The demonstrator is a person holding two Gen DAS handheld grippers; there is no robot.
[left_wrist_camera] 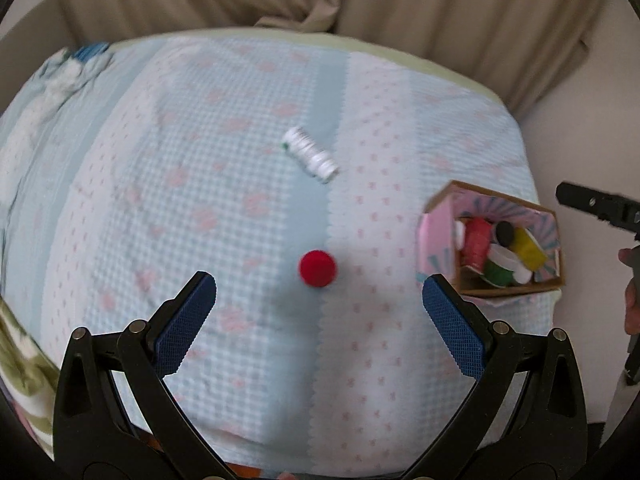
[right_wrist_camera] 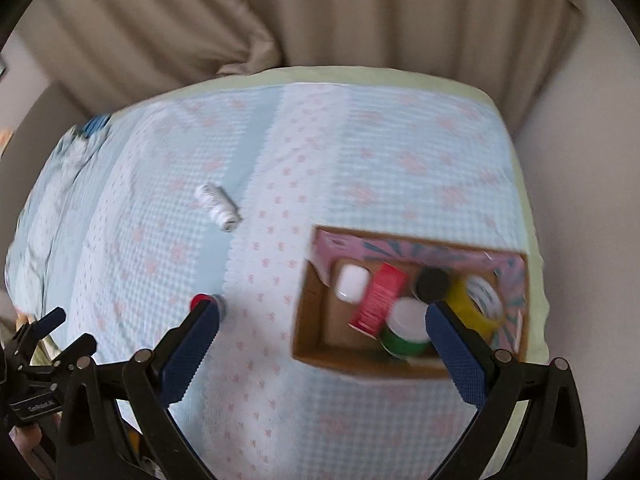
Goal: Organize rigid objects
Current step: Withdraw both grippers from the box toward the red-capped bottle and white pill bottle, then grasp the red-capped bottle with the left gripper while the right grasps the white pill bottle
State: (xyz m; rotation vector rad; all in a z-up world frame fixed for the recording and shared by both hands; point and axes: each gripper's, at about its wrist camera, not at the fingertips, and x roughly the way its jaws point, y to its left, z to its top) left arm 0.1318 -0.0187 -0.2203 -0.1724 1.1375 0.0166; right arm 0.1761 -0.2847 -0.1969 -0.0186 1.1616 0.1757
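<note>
Outside box [right_wrist_camera: 308, 344]: two spools [left_wrist_camera: 310, 155]

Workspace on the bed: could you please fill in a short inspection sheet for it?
Surface: bed cover, pale blue check with pink print, blurred.
Job's things: cardboard box holding red, green, yellow, white and black items; white spool lying loose; red round piece loose.
Clutter: crumpled cloth at far left corner.
Grippers: left gripper jaws wide apart, empty, red piece ahead of them; right gripper jaws wide apart, empty, above the box.
Cables: nothing seen.
Surroundings: beige curtain behind bed.
</note>
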